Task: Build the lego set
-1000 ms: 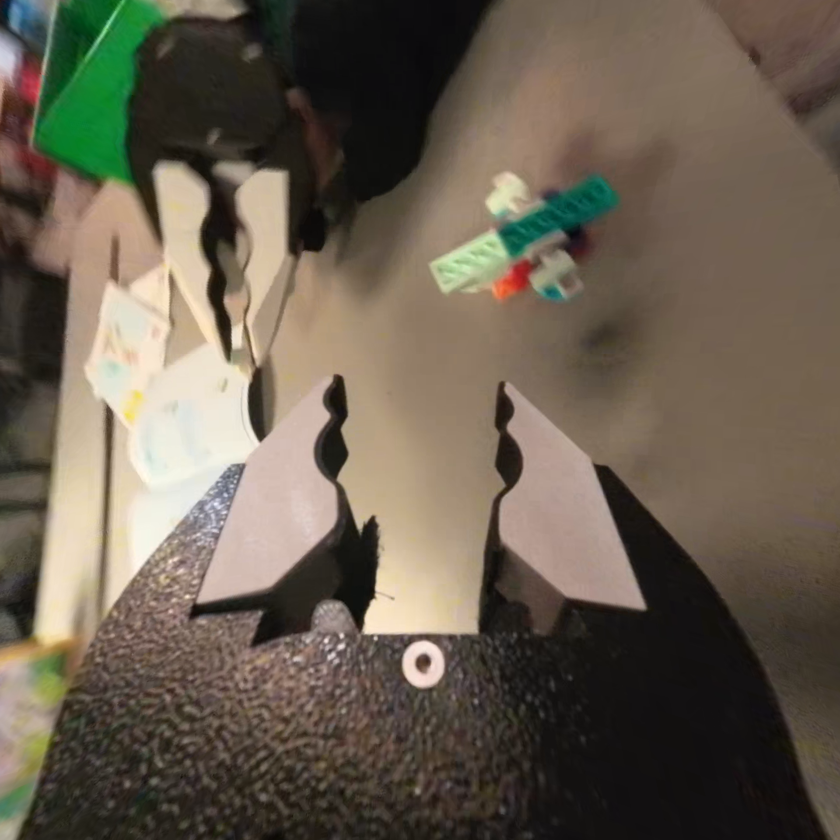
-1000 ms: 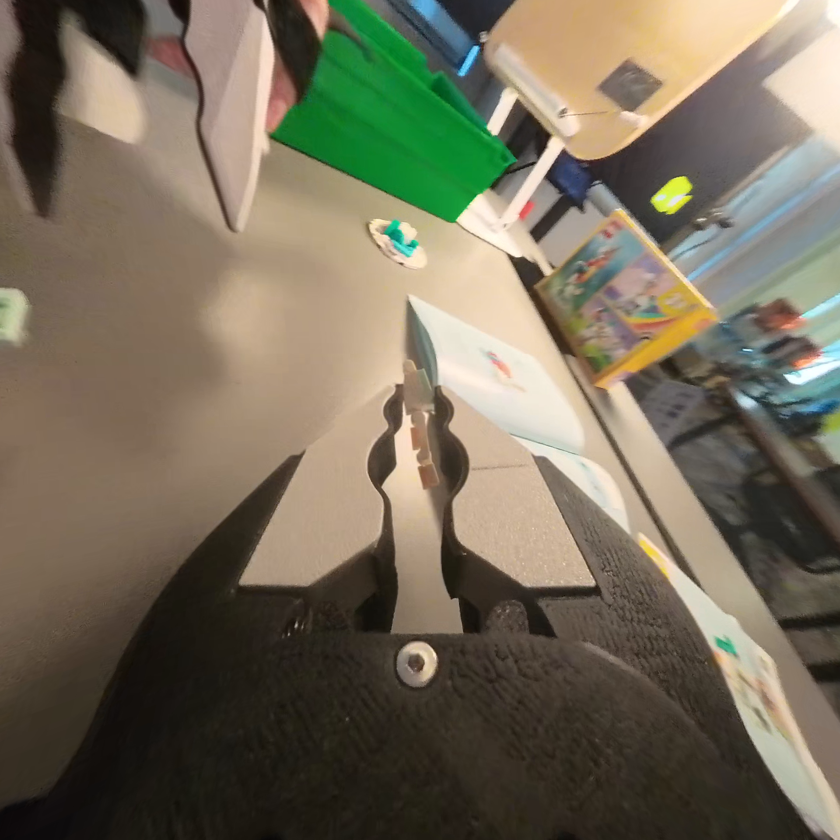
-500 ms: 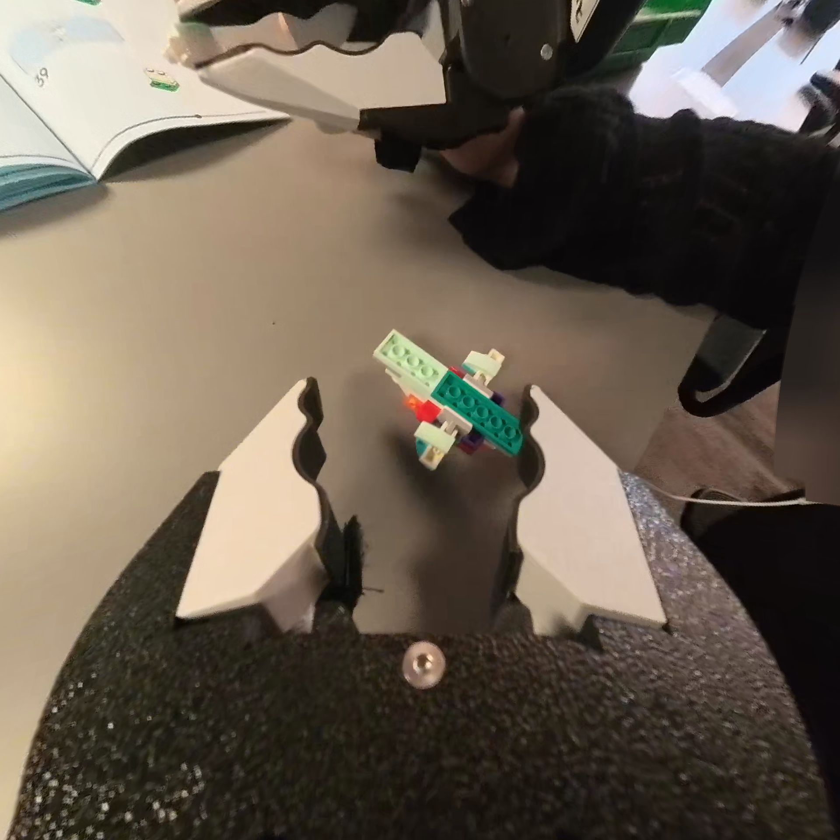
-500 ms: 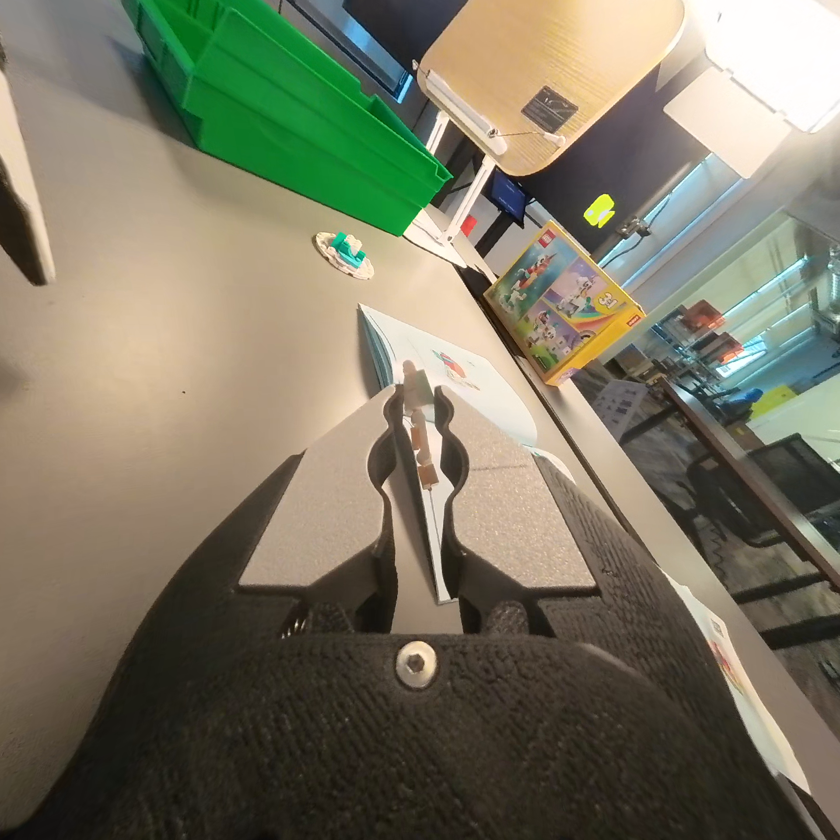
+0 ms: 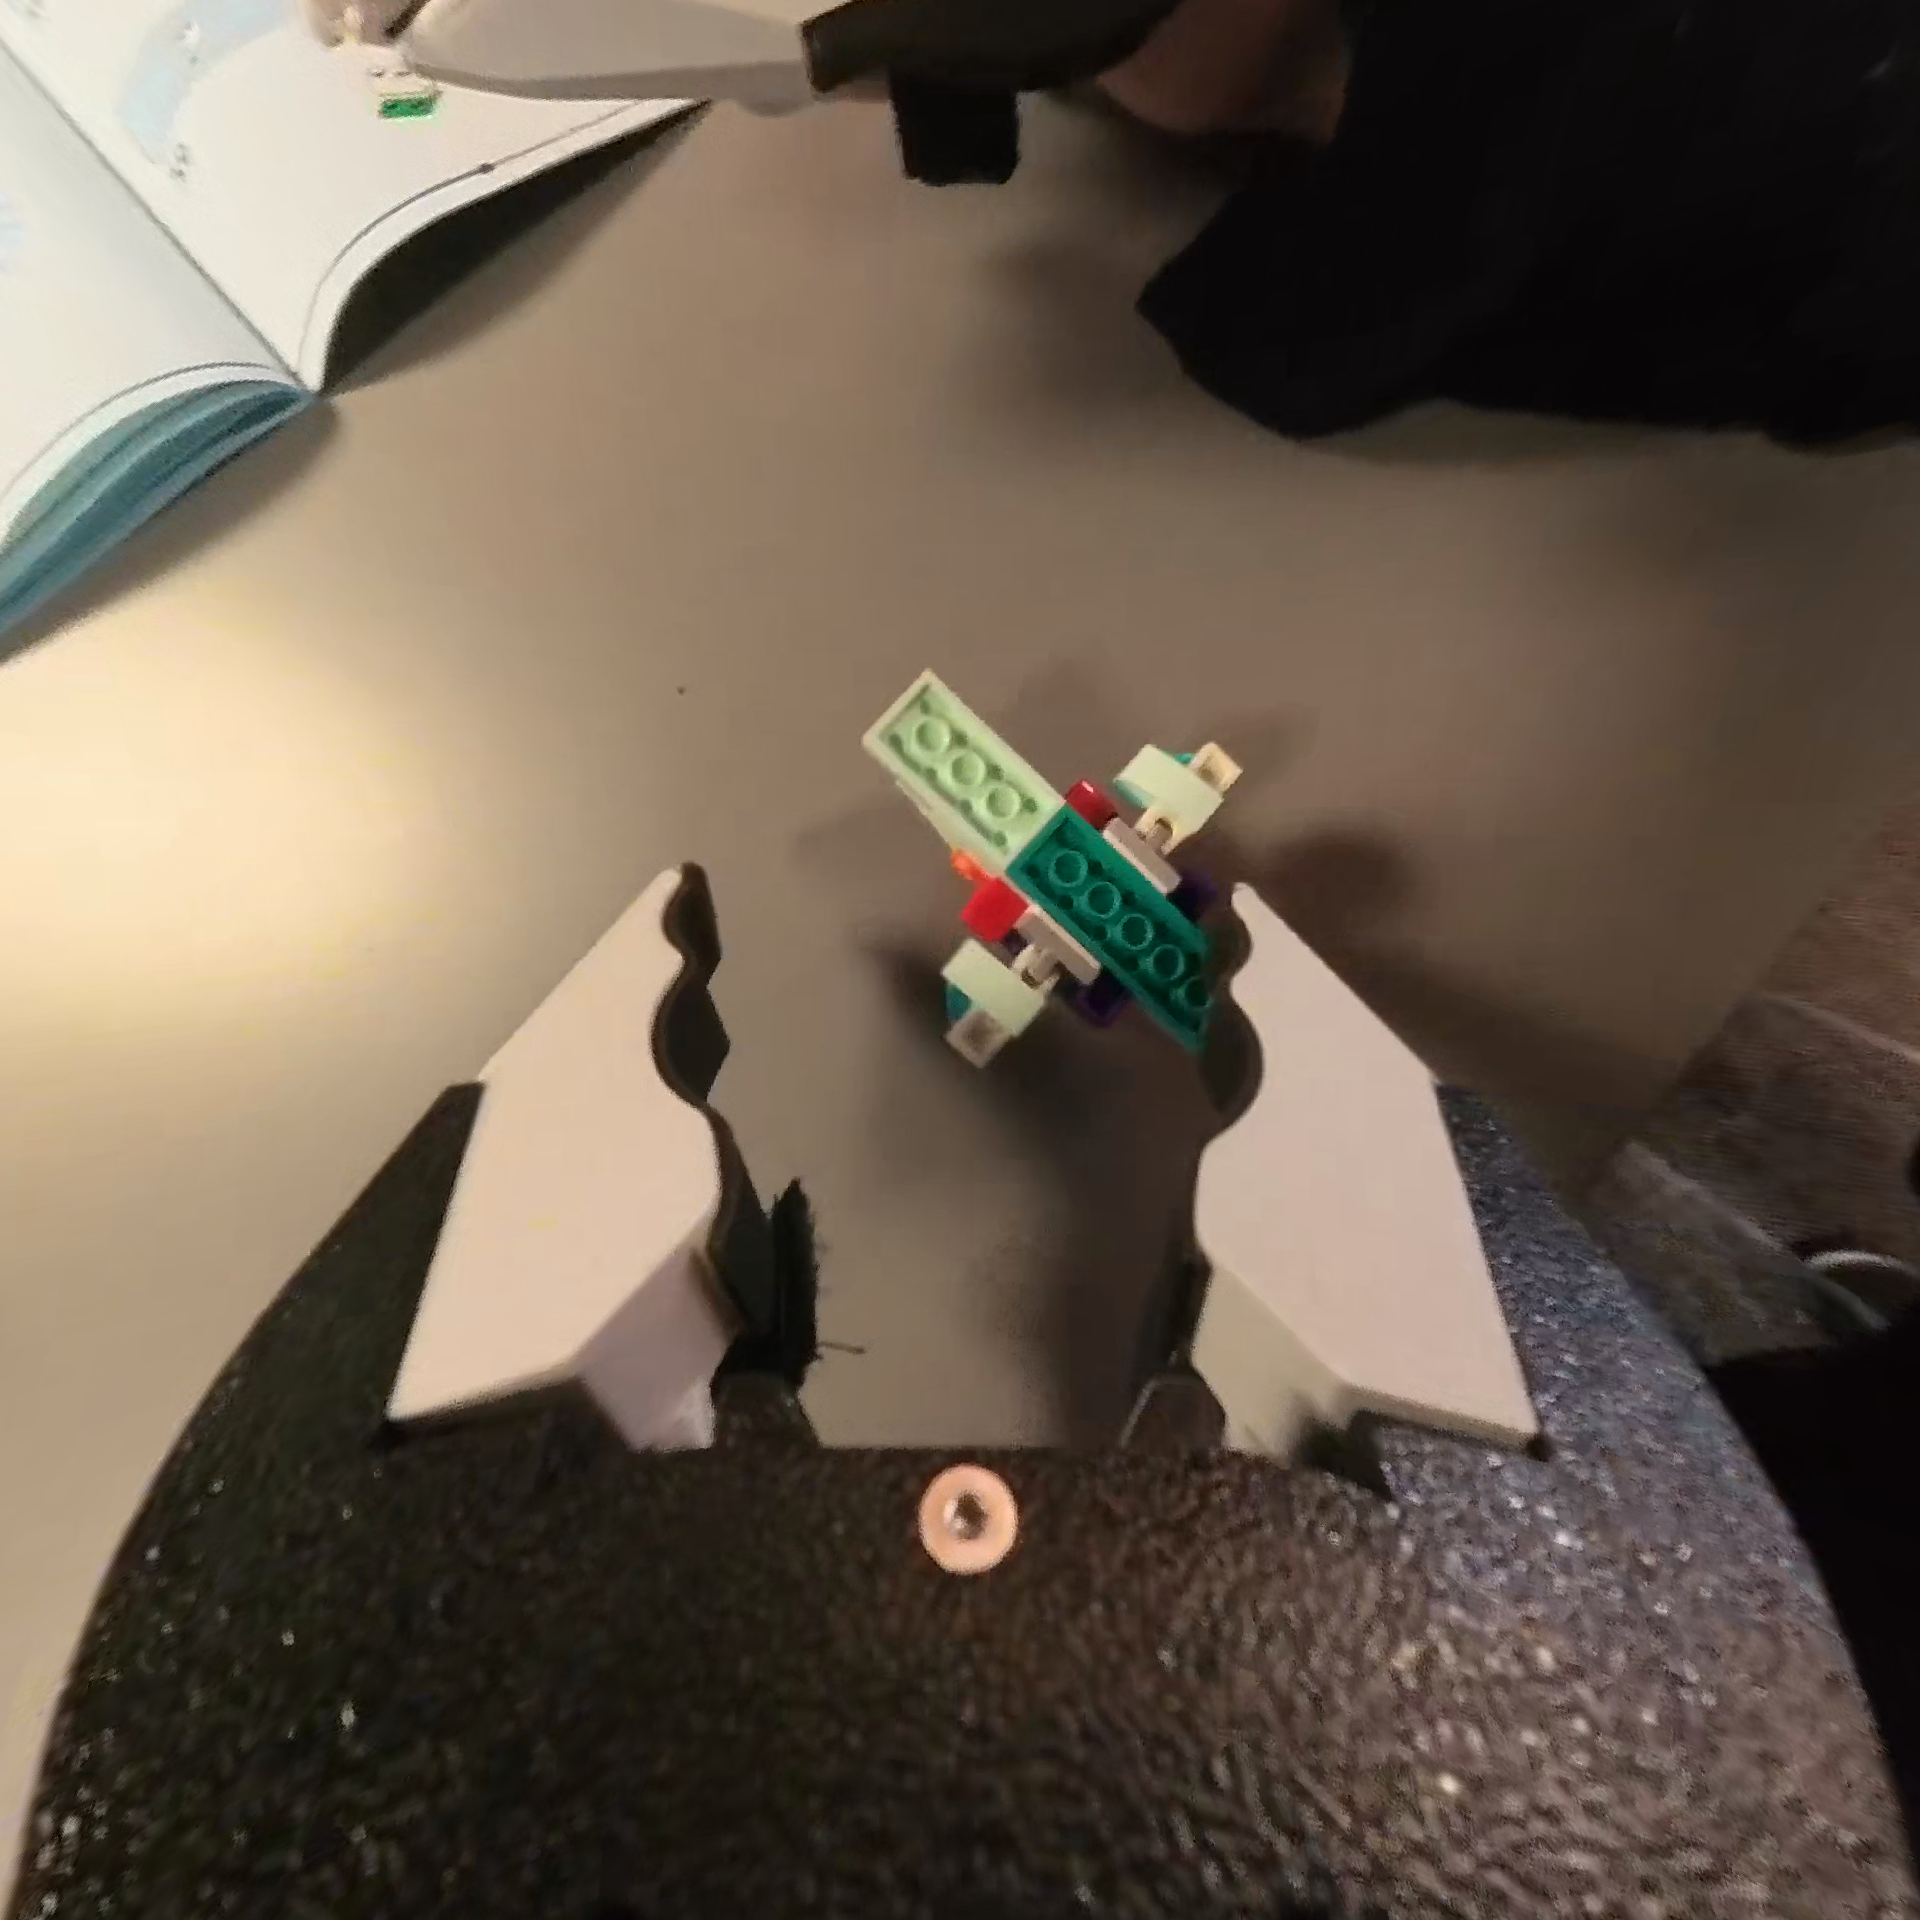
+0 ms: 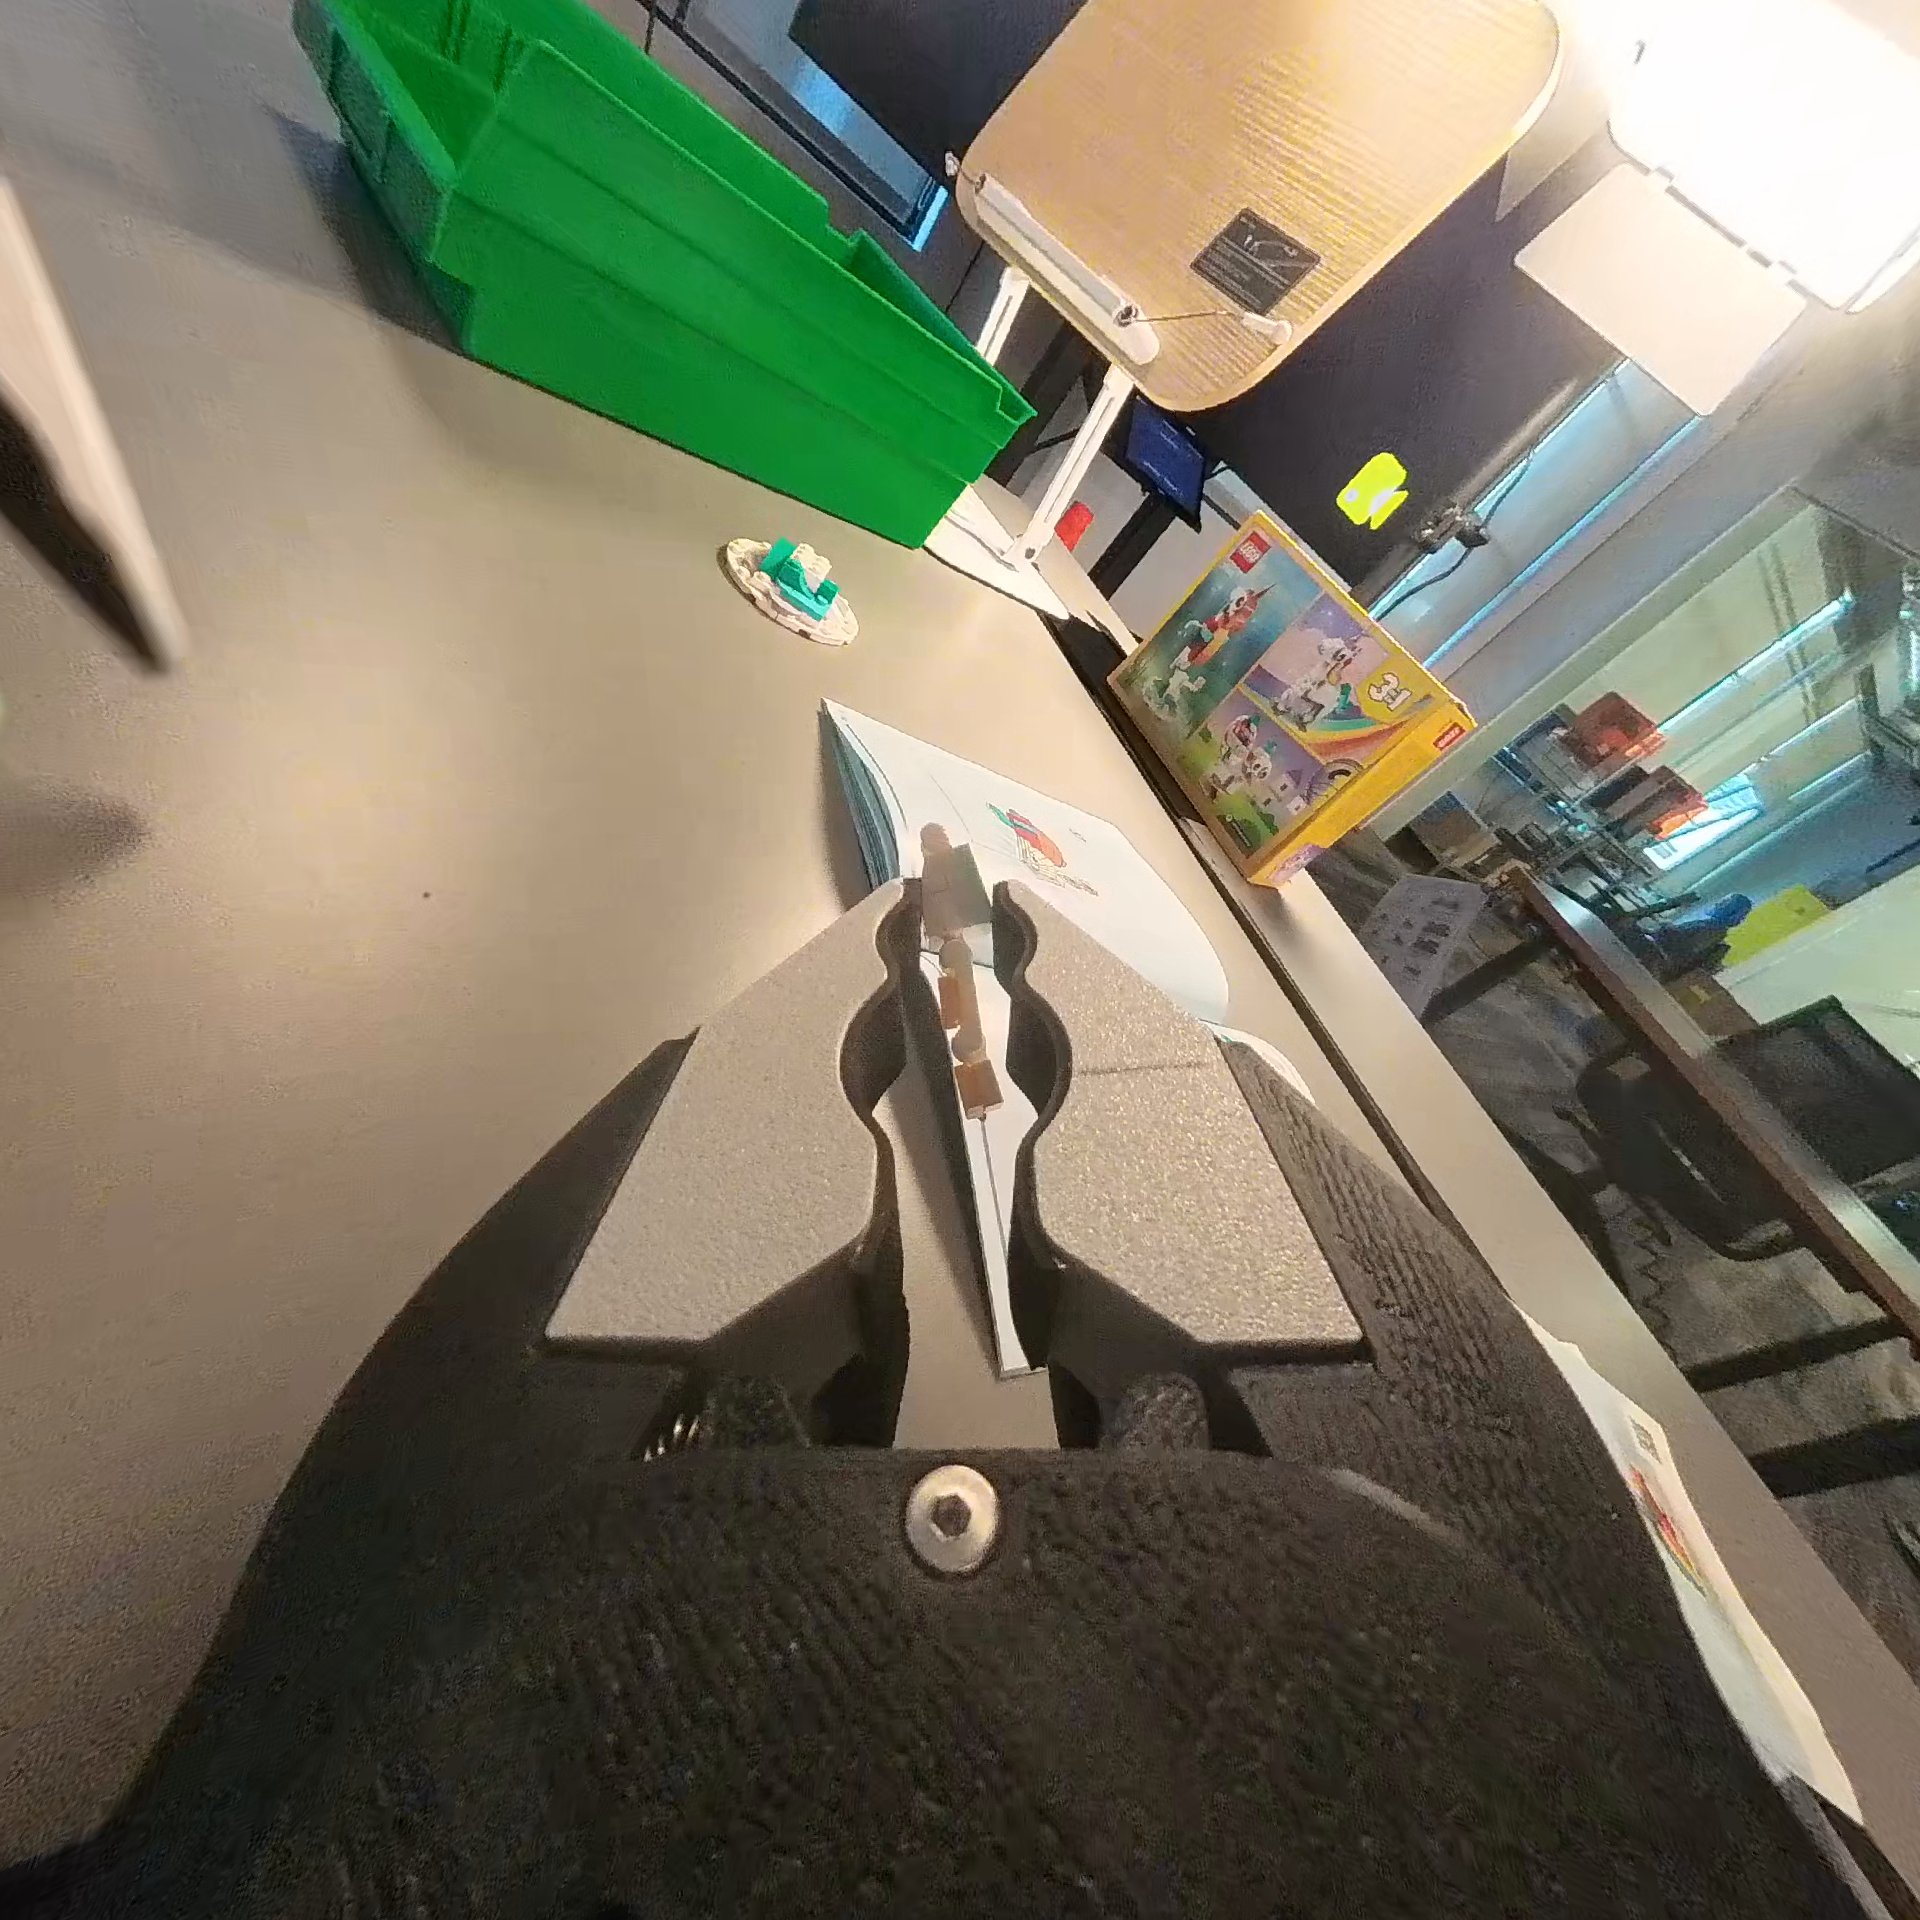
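The fingers (image 5: 582, 1091) of the left gripper (image 5: 966, 997) stand wide apart above the desk (image 5: 364, 831), with the small brick model (image 5: 1049, 894) lying between them, its dark green end close against the right-hand finger. The right gripper (image 6: 951, 914) is closed narrowly on a thin tan and grey piece (image 6: 951, 966), held over the open instruction booklet (image 6: 1039, 862). This looks like the step of steadying the model so the held piece can be added. Next, the left fingers likely need to close on the model's long green bar without knocking off its side parts. A second small build (image 6: 795, 592) sits near the green bins (image 6: 665, 270).
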Motion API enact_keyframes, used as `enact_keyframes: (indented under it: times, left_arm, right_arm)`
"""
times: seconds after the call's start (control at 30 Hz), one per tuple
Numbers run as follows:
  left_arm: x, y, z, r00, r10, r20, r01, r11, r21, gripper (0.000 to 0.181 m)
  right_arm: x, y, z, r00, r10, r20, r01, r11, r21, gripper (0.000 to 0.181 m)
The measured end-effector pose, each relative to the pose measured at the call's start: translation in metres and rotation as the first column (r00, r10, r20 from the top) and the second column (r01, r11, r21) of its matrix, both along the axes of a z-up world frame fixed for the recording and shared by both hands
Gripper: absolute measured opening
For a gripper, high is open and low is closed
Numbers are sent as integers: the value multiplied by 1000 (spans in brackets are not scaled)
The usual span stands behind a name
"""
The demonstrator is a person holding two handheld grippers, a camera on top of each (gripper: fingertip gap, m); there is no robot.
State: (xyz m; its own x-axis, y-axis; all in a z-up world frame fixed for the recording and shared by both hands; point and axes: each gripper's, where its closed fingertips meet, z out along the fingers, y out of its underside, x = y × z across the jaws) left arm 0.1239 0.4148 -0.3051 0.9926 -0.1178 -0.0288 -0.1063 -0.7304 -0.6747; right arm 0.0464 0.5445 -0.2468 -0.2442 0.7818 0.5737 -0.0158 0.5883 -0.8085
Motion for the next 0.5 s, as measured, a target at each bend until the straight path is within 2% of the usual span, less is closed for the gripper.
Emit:
enact_keyframes:
  times: [0.1, 0.27, 0.4, 0.5]
  left_arm:
    - [-14, -6, 4, 996, 4, -87, -4, 1000, -4, 88]
    - [14, -7, 10, 991, -101, 83, 97, 994, 43, 96]
    - [5, -2, 4, 989, -132, -64, 134, 991, 22, 89]
    - [7, 0, -1, 962, -244, -123, 241, 970, -39, 83]
  right_arm:
    - [0, 0, 0, 1000, 0, 3, 0, 1000, 0, 12]
    - [0, -1, -2, 1000, 6, 7, -6, 1000, 10, 11]
    - [0, -2, -2, 1000, 7, 8, -7, 1000, 11, 11]
    - [0, -2, -2, 1000, 9, 8, -9, 1000, 10, 12]
